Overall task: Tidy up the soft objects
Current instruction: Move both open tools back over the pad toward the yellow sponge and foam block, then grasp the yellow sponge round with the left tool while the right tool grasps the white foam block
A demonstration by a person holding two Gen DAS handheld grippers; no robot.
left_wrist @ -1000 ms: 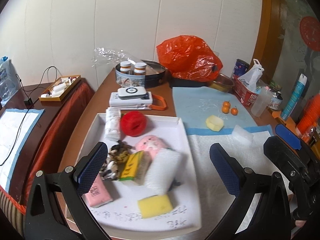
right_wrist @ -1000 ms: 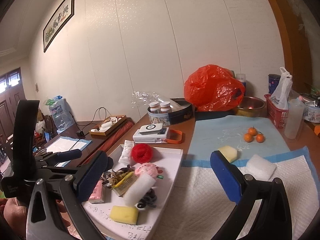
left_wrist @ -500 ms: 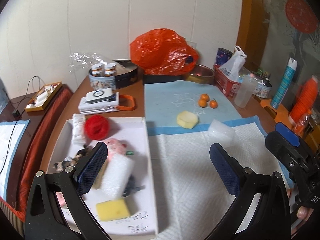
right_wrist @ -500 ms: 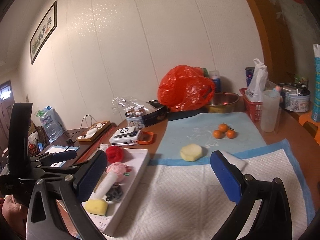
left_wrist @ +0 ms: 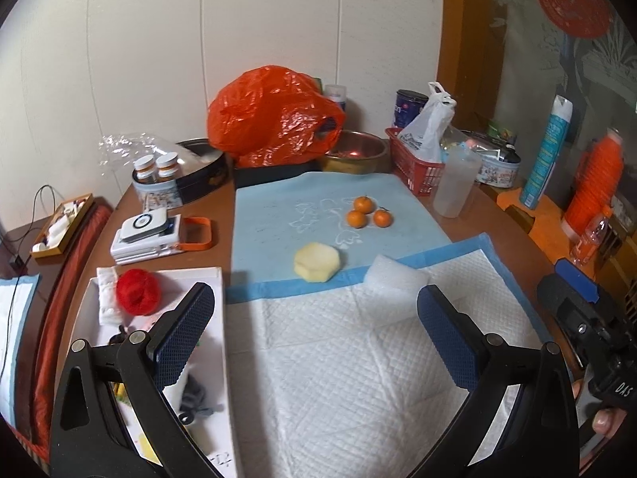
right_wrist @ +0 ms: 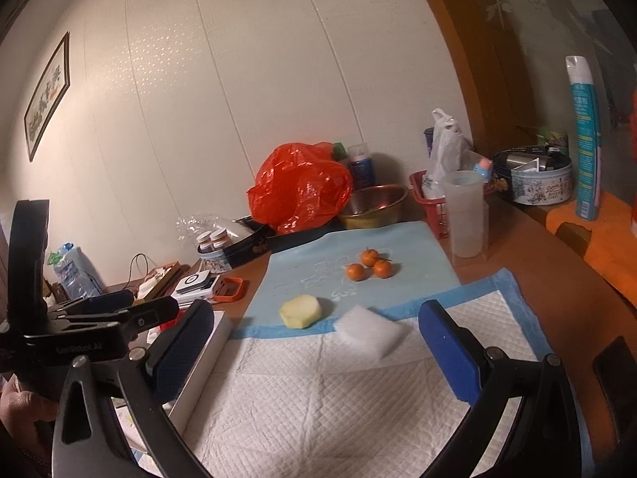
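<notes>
Red ball (left_wrist: 138,297), left view only

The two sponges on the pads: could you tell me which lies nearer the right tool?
The white sponge, just ahead of the right tool; the yellow sponge lies farther back.

yellow sponge (left_wrist: 317,261) on blue mat, white foam block (left_wrist: 399,277) beside it

A home: cluttered wooden table (left_wrist: 497,215), framed picture (right_wrist: 47,93) on the wall, mandarins (left_wrist: 368,212)
</notes>
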